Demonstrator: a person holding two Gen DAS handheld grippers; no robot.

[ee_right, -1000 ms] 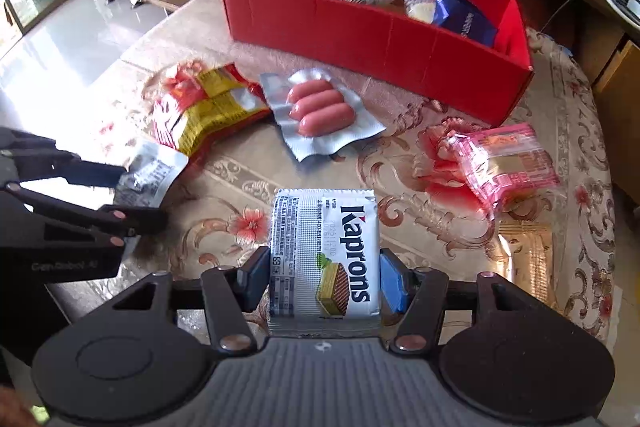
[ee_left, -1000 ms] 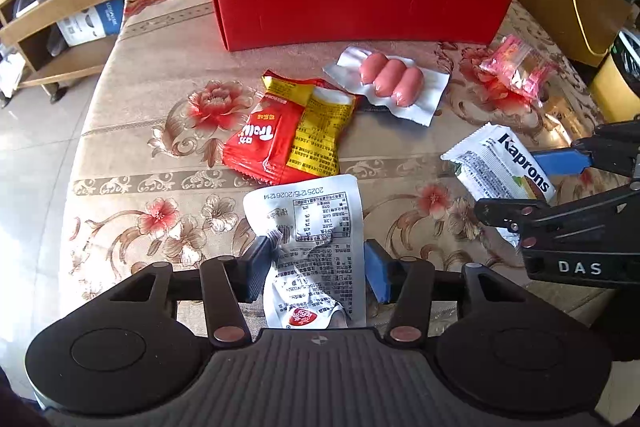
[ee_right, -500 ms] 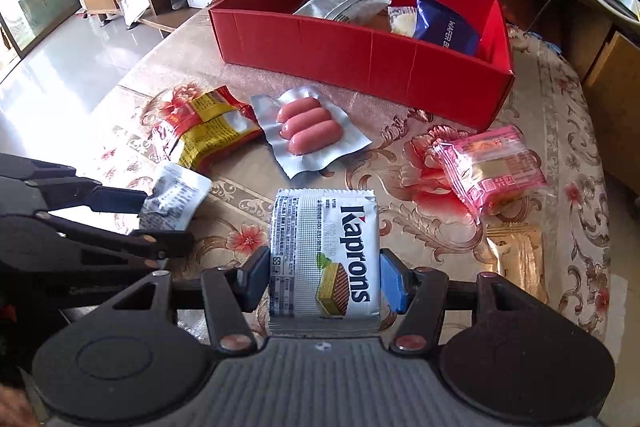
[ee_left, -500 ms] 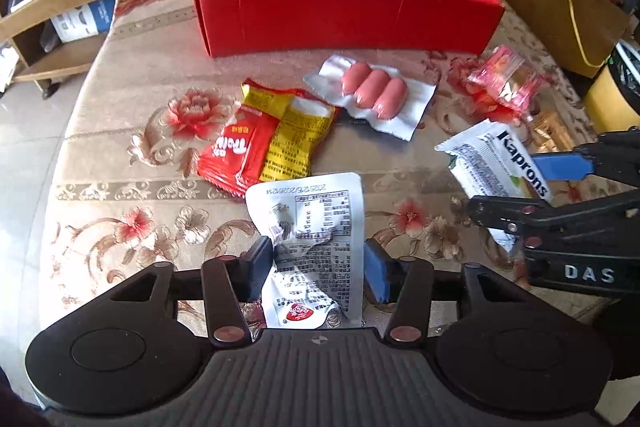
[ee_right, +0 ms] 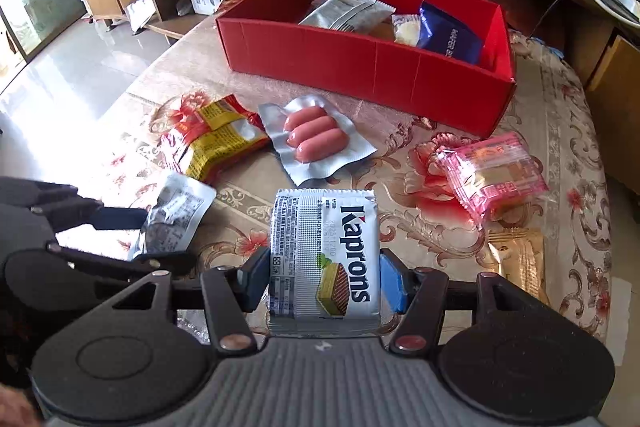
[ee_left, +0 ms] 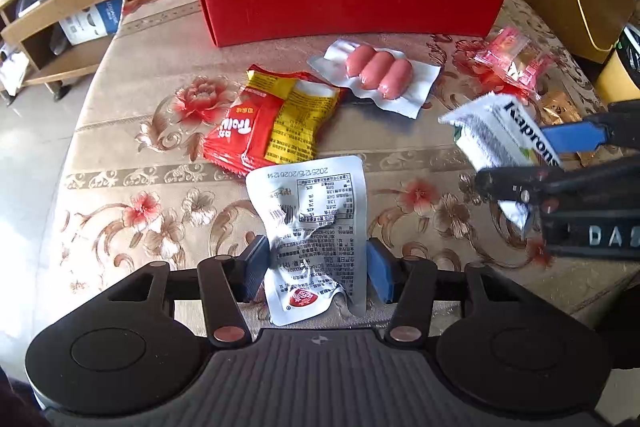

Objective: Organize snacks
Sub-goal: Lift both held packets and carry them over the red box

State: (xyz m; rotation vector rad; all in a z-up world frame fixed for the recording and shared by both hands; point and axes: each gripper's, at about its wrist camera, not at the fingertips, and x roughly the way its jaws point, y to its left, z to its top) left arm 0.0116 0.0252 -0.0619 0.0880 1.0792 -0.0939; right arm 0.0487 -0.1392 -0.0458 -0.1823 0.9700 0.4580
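Two grippers each grasp a snack above the floral worktop (ee_left: 120, 131). The left gripper (ee_left: 316, 267) is clenched on a crumpled silver pouch (ee_left: 316, 223), its blue pads pressing the pouch's sides at 6 o'clock in the left wrist view; the printed back of the pouch faces up. The right gripper (ee_right: 324, 279) is clenched on a white Kaprons wafer pack (ee_right: 324, 255), held flat between its blue pads at 6 o'clock in the right wrist view. From the left wrist camera that same pack appears at 3 o'clock, blurred and raised off the cloth.

At 12 o'clock in both views stands the red box (ee_left: 352, 7), which already holds a silver sachet (ee_right: 348, 13), a small pale bun packet (ee_right: 406, 29) and a dark blue packet (ee_right: 450, 35).

Between the box and the grippers, lying on the worktop, are a red-and-yellow snack bag (ee_left: 272, 123) and, just right of it, a sealed pack of three sausages (ee_left: 378, 75). Toward 2 o'clock in the right wrist view lies a pink-wrapped pastry (ee_right: 490, 175), and near it, at 3 o'clock, a gold packet (ee_right: 518, 259).
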